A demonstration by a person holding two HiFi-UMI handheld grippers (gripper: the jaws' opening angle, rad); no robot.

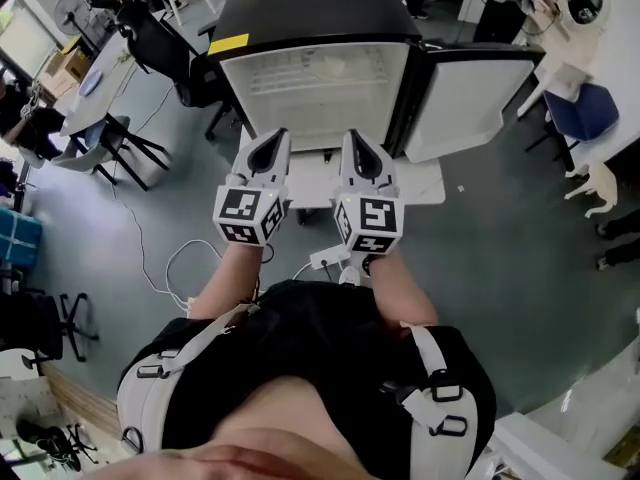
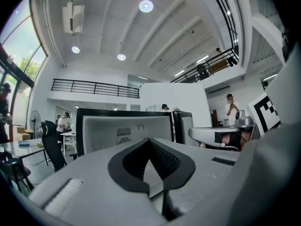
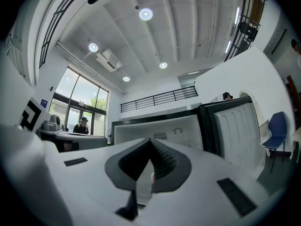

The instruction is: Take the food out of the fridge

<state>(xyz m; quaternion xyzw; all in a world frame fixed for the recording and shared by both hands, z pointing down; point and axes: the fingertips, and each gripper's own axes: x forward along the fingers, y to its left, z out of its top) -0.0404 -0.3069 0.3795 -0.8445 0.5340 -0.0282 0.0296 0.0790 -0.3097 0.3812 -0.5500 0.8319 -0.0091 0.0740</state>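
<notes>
A small black fridge (image 1: 315, 28) stands open right ahead, its white inside (image 1: 300, 93) crossed by wire shelves. Its door (image 1: 470, 98) is swung out to the right. A pale shape (image 1: 335, 68) lies on the upper shelf, too faint to name. Both grippers are held level, side by side, a short way in front of the opening. My left gripper (image 1: 268, 143) (image 2: 149, 140) is shut with nothing between its jaws. My right gripper (image 1: 358, 140) (image 3: 150, 141) is shut and empty too. The fridge (image 2: 124, 131) (image 3: 160, 131) shows beyond each gripper's tips.
The fridge rests on a low white base (image 1: 420, 183). A power strip (image 1: 325, 258) and white cables (image 1: 175, 268) lie on the floor near my feet. Black chairs (image 1: 120, 143) and desks stand at the left, a blue chair (image 1: 585, 108) at the right.
</notes>
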